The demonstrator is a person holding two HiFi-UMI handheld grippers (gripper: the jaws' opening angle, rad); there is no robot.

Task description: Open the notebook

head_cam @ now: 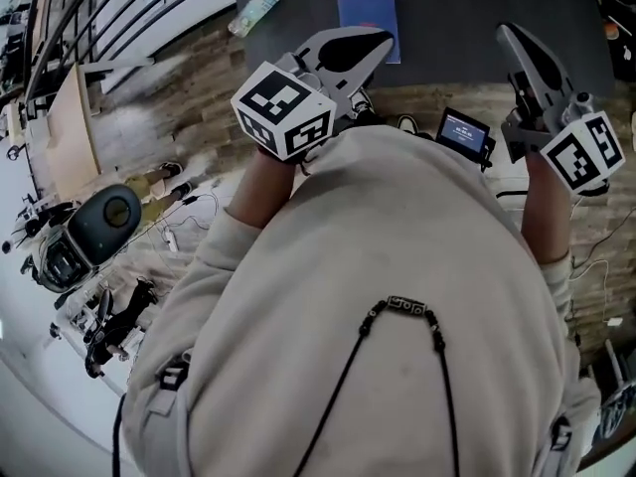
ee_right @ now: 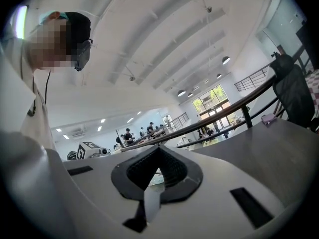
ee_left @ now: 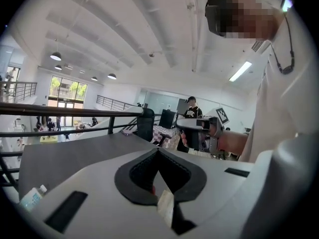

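Observation:
The blue notebook (head_cam: 368,13) lies closed on the dark table (head_cam: 467,8) at the far side, in the head view only. My left gripper (head_cam: 384,40) is held up in the air just on the near side of the notebook, apart from it, jaws together with nothing between them. My right gripper (head_cam: 506,31) hovers further right over the table's near edge, also shut and empty. In the left gripper view the jaw tips (ee_left: 158,149) meet over the tabletop. The right gripper's tips (ee_right: 158,147) meet likewise, pointing about level.
A clear plastic bottle (head_cam: 256,8) lies on the table left of the notebook and shows again as a bottle (ee_left: 32,198) low in the left gripper view. A small screen device (head_cam: 464,132) hangs at my chest. Railings, a chair and other people stand behind the table.

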